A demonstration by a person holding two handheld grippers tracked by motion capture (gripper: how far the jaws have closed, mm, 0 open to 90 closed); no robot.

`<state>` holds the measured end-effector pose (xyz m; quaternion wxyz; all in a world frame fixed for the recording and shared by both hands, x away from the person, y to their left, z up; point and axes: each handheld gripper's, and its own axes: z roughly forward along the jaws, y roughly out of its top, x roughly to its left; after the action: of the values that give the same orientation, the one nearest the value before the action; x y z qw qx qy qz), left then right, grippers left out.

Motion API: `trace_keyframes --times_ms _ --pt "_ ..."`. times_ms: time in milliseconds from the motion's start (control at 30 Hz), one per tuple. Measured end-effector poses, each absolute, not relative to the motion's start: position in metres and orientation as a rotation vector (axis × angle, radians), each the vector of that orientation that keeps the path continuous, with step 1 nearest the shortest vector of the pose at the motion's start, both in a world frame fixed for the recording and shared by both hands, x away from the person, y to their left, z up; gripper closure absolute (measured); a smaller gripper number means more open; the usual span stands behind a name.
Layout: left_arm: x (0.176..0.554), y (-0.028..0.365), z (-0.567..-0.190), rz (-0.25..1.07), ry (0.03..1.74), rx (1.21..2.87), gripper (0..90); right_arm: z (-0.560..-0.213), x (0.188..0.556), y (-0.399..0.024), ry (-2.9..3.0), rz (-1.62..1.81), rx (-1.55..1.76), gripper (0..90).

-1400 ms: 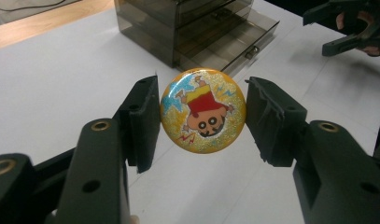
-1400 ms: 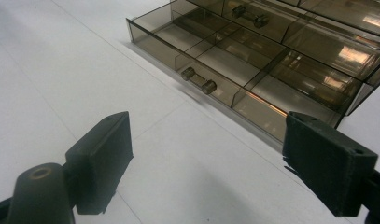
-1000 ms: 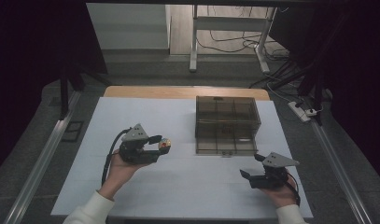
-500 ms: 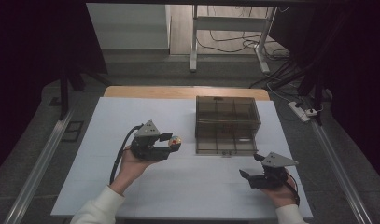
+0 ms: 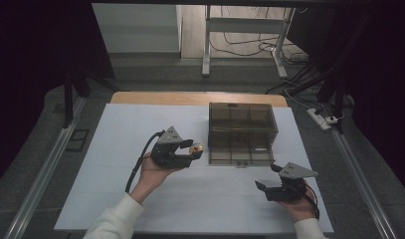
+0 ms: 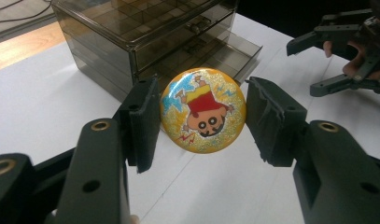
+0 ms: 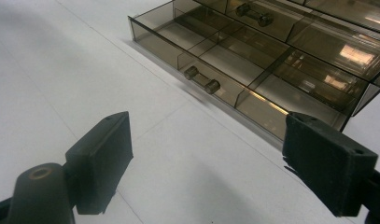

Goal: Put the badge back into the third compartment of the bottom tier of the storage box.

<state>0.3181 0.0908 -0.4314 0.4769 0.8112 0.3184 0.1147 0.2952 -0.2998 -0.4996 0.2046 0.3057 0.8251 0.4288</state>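
Note:
A round yellow badge (image 6: 202,109) with a cartoon figure sits between the jaws of my left gripper (image 6: 202,122), which is shut on it. In the high view this gripper (image 5: 194,151) holds the badge (image 5: 197,147) above the white table, just left of a smoky transparent drawer box (image 5: 242,119). The box's bottom drawer (image 5: 238,155) is pulled out, showing empty compartments (image 7: 234,65) and a small bar handle (image 7: 201,80). My right gripper (image 5: 265,186) rests open near the front right, its jaws (image 7: 215,158) wide apart and pointing at the drawer.
The white table surface (image 5: 120,129) spreads wide to the left of the box. A wooden strip (image 5: 155,98) runs along the far edge. A power strip and cables (image 5: 324,119) lie on the floor at the right.
My left gripper has carried the badge to the right, closer to the open drawer. The right gripper has stayed put.

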Motion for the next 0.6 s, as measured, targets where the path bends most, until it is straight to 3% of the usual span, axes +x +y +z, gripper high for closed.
trace_keyframes --times_ms 600 --pt "0.333 0.066 -0.429 0.270 0.778 1.964 46.0 -0.500 0.295 -0.300 2.303 1.188 0.852 15.8"
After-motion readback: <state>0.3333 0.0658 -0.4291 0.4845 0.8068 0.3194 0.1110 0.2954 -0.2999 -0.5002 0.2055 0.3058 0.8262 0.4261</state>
